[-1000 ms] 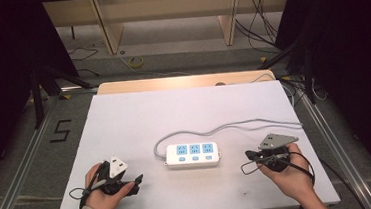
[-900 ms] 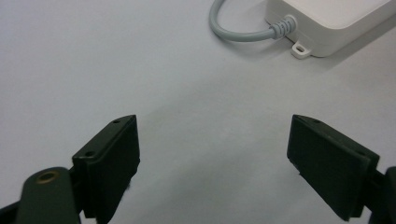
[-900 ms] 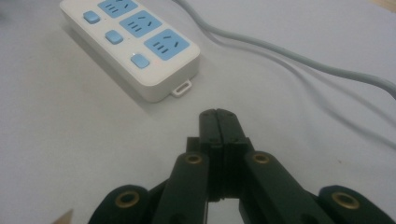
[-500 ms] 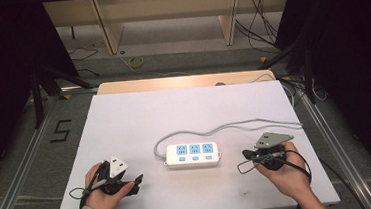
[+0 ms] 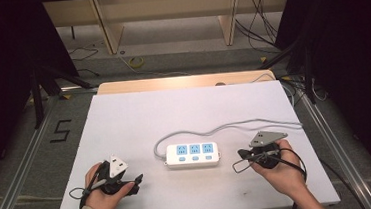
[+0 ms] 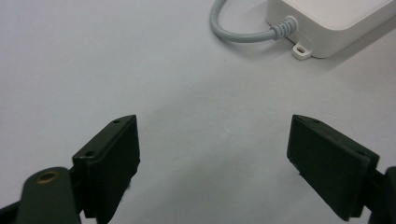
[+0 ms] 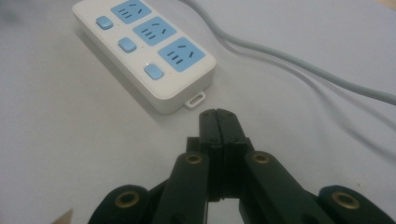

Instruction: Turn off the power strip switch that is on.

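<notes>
While both hands rest near the bench's (image 5: 139,113) front edge, we see the power strip (image 5: 193,154) lying between them.
Our left gripper (image 6: 212,158) holds its fingers wide apart over bare bench; our right gripper (image 7: 219,116) has its fingers pressed together, empty, just beside the strip's end.

Hand-held gripper (image 6: 215,163) jaws wide apart; power strip (image 6: 336,23) ahead

power strip (image 5: 193,154) on table (image 5: 174,110), centre | cord (image 5: 235,126) runs behind, rightward | left hand-held gripper (image 5: 138,181) left | right hand-held gripper (image 5: 241,153) right
</notes>
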### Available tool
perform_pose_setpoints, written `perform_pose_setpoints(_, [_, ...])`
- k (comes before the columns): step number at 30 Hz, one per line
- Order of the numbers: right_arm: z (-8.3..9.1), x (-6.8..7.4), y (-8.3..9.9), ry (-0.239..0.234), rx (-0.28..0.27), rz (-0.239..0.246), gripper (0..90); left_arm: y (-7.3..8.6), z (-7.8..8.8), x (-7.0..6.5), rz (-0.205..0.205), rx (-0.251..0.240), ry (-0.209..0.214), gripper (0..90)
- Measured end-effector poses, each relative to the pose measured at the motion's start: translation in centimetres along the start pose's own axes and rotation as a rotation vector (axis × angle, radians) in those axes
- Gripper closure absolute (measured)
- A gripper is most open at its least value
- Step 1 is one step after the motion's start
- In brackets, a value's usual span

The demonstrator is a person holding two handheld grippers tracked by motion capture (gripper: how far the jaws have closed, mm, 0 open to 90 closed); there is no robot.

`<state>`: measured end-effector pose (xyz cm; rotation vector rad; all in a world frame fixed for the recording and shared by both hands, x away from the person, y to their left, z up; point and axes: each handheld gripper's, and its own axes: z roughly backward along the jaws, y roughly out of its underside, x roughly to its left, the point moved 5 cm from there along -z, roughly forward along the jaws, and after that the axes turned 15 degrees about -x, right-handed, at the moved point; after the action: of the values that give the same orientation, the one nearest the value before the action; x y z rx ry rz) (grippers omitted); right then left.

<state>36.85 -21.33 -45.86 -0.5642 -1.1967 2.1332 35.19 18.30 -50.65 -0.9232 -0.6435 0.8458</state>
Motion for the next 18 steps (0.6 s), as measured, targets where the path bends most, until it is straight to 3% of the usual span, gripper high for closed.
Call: perform_pose_setpoints(18, [-0.95, 0.72, -0.86, -0.027, 0.014, 0.017, 90.0, -0.02, 0.02, 0.0, 0.0, -0.001, -0.001, 16.8])
